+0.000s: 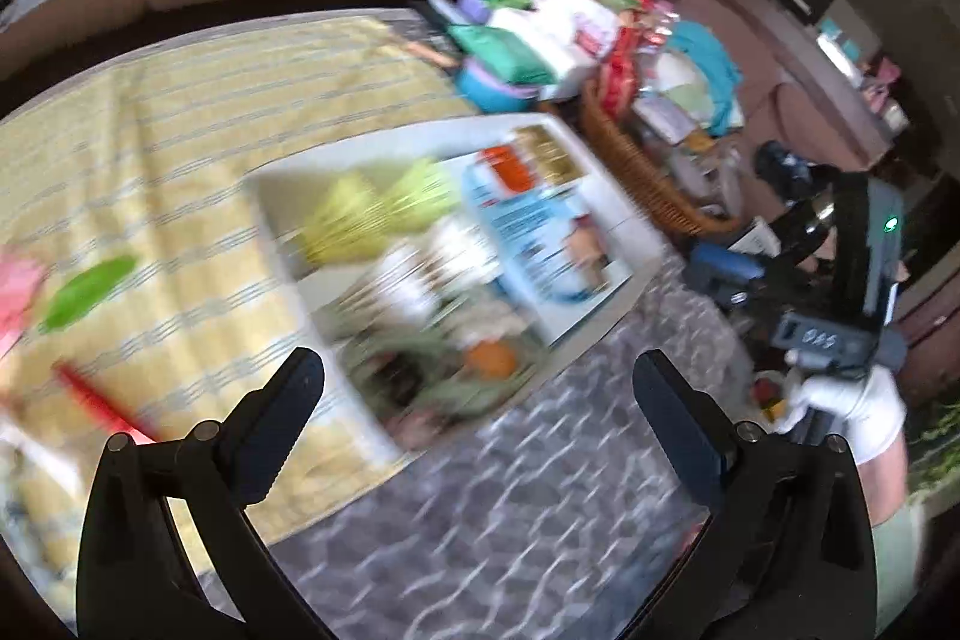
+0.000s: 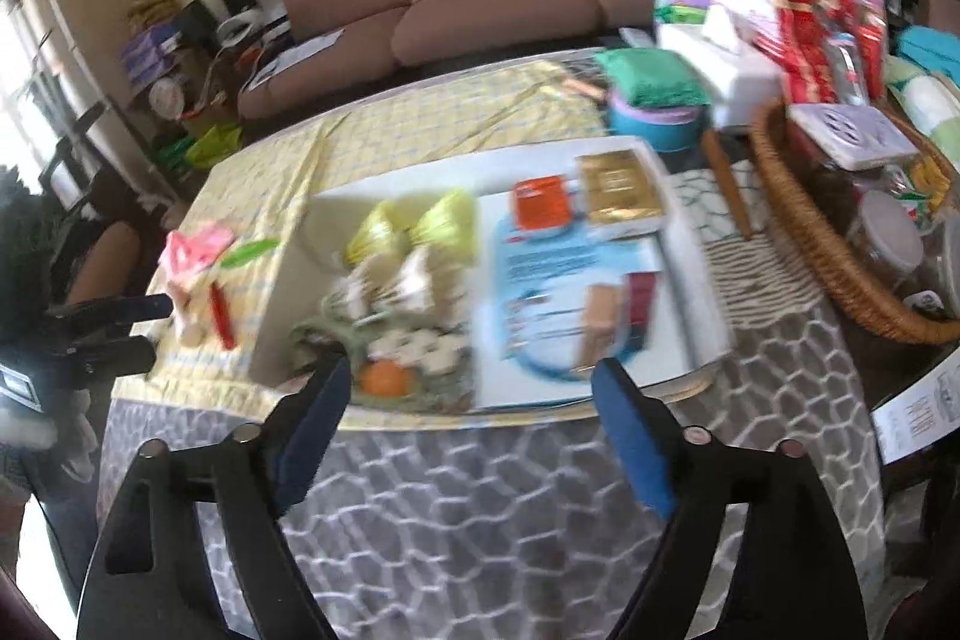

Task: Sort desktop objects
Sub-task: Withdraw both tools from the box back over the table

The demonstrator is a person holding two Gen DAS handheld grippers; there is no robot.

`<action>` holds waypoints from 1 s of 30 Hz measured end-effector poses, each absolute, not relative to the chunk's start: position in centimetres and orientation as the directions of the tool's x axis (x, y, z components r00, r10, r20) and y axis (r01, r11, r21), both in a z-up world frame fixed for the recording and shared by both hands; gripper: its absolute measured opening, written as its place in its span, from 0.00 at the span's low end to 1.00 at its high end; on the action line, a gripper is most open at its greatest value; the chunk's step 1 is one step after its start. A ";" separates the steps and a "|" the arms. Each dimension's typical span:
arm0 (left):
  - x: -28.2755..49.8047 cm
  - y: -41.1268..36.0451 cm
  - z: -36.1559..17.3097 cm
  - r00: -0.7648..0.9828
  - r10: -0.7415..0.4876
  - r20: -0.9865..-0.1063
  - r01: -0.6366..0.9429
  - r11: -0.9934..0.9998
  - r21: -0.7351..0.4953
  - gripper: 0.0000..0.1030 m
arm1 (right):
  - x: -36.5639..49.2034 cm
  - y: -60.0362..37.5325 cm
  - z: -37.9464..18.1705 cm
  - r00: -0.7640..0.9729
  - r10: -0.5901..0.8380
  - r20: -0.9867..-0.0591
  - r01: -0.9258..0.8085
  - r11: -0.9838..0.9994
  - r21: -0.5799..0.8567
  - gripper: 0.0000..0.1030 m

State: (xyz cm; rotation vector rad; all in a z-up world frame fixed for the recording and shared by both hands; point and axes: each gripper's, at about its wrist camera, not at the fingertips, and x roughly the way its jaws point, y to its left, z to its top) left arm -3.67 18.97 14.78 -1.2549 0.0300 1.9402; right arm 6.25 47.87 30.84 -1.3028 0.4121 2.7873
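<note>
Nearest the lens, the left gripper (image 1: 477, 382) has its jaws spread wide, nothing between them, above the grey patterned tabletop (image 1: 510, 508). The right gripper (image 2: 471, 391) is likewise apart and empty. Ahead, the white tray (image 2: 672, 196) holds a blue leaflet (image 2: 564, 292), an orange packet (image 2: 540, 202) and a gold packet (image 2: 624, 187); motion blur leaves their print unreadable.

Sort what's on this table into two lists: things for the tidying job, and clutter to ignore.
Job: white rectangular tray holding the orange packet, gold packet, blue-and-white leaflet; loose green leaf-shaped piece, red stick.
Ignore: brown wicker basket, brown sofa, blue round tub.
</note>
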 end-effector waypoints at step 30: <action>1.2 -6.8 13.5 -0.445 0.402 -0.800 -0.379 -0.894 -0.239 1.00 | 3.3 25.8 30.1 -0.598 -0.166 -0.784 0.061 -0.985 0.162 0.97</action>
